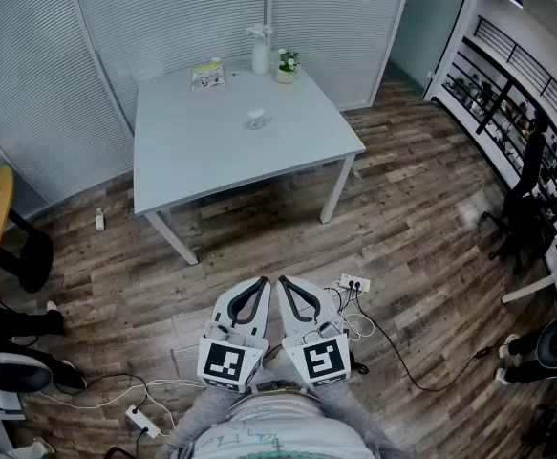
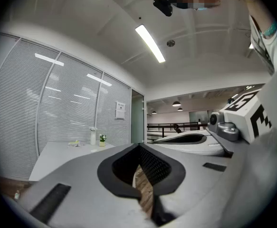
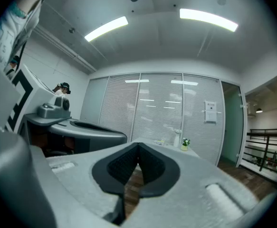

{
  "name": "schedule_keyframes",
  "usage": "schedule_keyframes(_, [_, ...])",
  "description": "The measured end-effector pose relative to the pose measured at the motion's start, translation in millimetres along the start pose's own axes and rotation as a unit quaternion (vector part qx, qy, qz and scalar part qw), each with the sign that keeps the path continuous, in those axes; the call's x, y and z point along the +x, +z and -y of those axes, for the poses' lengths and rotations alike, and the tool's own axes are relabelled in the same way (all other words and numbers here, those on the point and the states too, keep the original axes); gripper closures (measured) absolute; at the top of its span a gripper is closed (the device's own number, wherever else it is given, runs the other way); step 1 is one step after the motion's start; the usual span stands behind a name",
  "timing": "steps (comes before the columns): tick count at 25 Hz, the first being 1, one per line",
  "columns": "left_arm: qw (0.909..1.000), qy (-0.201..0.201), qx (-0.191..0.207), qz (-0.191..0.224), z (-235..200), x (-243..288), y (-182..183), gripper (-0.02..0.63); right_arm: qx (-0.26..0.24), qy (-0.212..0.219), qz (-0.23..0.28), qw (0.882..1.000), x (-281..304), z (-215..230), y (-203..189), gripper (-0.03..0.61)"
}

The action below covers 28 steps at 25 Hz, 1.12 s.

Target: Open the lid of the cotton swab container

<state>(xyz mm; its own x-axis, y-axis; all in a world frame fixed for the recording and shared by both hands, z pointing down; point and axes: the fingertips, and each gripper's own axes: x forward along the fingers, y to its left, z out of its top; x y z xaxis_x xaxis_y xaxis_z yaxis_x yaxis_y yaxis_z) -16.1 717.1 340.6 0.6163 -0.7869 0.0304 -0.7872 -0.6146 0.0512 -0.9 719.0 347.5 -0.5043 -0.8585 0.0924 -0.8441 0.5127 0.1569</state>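
A small clear cotton swab container [image 1: 256, 118] stands near the middle of the pale grey table [image 1: 192, 161], far ahead of both grippers. Close to my body and over the wood floor, my left gripper [image 1: 262, 281] and right gripper [image 1: 283, 281] are side by side, both pointing level at the table. Each is shut with nothing between its pads. The left gripper view shows the left gripper's [image 2: 138, 147] dark pads meeting at the tip. The right gripper [image 3: 138, 146] looks the same in its own view. I cannot make out the container in either gripper view.
At the table's far edge stand a white spray bottle [image 1: 260, 51], a small potted plant [image 1: 287, 65] and a yellowish pack [image 1: 208, 76]. Power strips [image 1: 354, 283] and cables lie on the floor by my feet. Blind-covered walls are behind the table, a railing [image 1: 507, 94] to the right.
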Motion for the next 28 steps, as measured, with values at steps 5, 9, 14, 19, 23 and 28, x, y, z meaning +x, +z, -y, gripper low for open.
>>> schedule_keyframes(5, [1.0000, 0.003, 0.002, 0.004, -1, 8, -6, 0.615, 0.013, -0.002, 0.012, 1.000, 1, 10, 3, 0.578])
schedule_keyframes(9, [1.0000, 0.001, -0.006, -0.007, 4, 16, -11, 0.615, 0.013, -0.002, 0.007, 1.000, 0, 18, -2, 0.578])
schedule_keyframes(14, [0.9997, 0.001, -0.021, -0.014, 1, 27, -12, 0.615, 0.017, -0.003, 0.005, 1.000, 8, 29, -7, 0.578])
schedule_keyframes(19, [0.9995, -0.006, -0.029, -0.006, -15, 52, -9, 0.615, 0.013, -0.009, 0.002, 1.000, 30, 46, -9, 0.578])
schedule_keyframes(23, [0.9996, -0.014, -0.024, -0.005, -38, 81, -9, 0.615, 0.012, -0.018, -0.003, 1.000, 62, 65, -10, 0.578])
schedule_keyframes(28, [0.9992, -0.033, -0.020, -0.004, -75, 126, -8, 0.615, 0.012, -0.031, -0.001, 0.999, 113, 89, -10, 0.578])
